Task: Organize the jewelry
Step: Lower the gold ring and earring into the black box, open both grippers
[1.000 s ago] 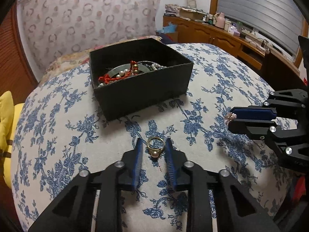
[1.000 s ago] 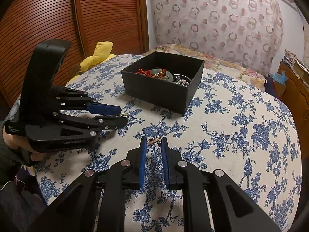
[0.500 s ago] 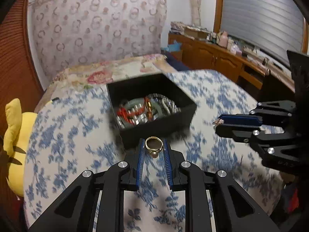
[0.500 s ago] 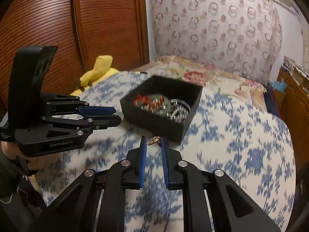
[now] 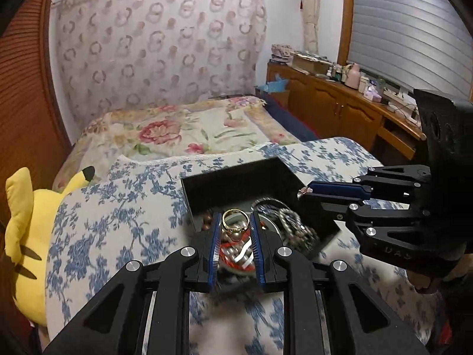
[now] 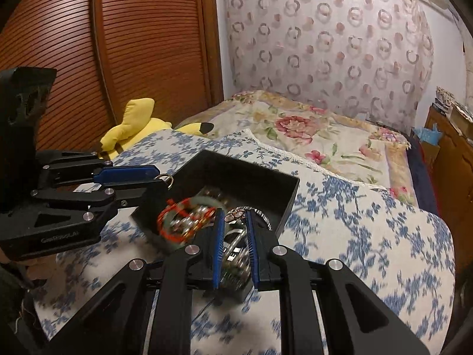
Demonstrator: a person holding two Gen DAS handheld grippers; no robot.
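You've got the left gripper pinched on a gold ring w/ a pearl hanging under it, jaws nearly together w/ just the band between them. Right gripper is likewise nearly closed on a small pinkish piece, prob an earring, too small to be sure. Both loads hang over the black box, which sits at 12 o'clock from each claw on the blue-floral cover; inside are a red cord w/ pearls and a silver chain. Judged step: carry is done, drop is next. Ease each pair of jaws apart over the box so the pieces fall in w/o snagging the cord or bouncing out. Past it, yellow plush at 9 o'clock in the left view. Writing: faint raised lettering on each gripper body, not legible.
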